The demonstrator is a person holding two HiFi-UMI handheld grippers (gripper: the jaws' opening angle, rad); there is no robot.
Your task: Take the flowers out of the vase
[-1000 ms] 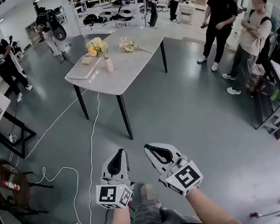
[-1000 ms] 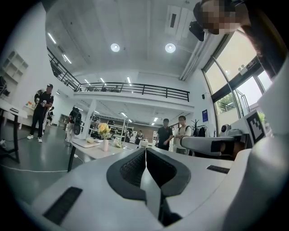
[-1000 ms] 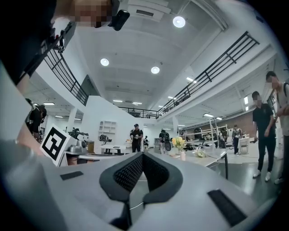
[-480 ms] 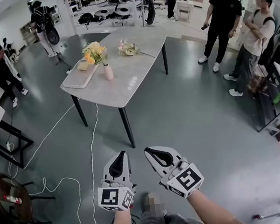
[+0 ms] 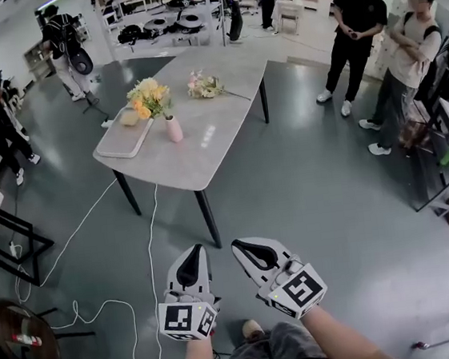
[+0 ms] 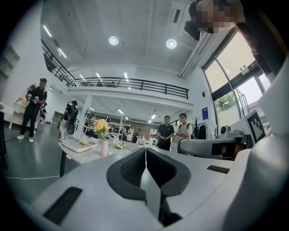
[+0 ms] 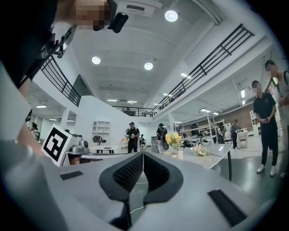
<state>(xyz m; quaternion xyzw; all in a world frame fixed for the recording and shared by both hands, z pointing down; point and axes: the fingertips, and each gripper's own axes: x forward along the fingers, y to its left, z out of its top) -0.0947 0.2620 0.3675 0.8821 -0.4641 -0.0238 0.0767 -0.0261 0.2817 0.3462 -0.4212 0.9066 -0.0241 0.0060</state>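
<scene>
A pink vase (image 5: 173,128) with yellow flowers (image 5: 149,100) stands on a grey table (image 5: 204,141) well ahead of me, across open floor. A second loose bunch of pale flowers (image 5: 204,86) lies further back on the table. My left gripper (image 5: 194,253) and right gripper (image 5: 243,247) are held side by side low in the head view, both shut and empty, pointing level toward the table. The left gripper view shows the vase (image 6: 104,147) and flowers (image 6: 101,127) far beyond the closed jaws. In the right gripper view the flowers (image 7: 174,140) are just as distant.
A white tray (image 5: 125,138) lies on the table left of the vase. Two people (image 5: 357,35) stand at the right, others at the back left. A white cable (image 5: 148,248) trails over the floor at the left, near a round stool (image 5: 20,331).
The table and vase have drawn nearer and slid down-left in the head view. Both grippers keep their place in the frame, still shut.
</scene>
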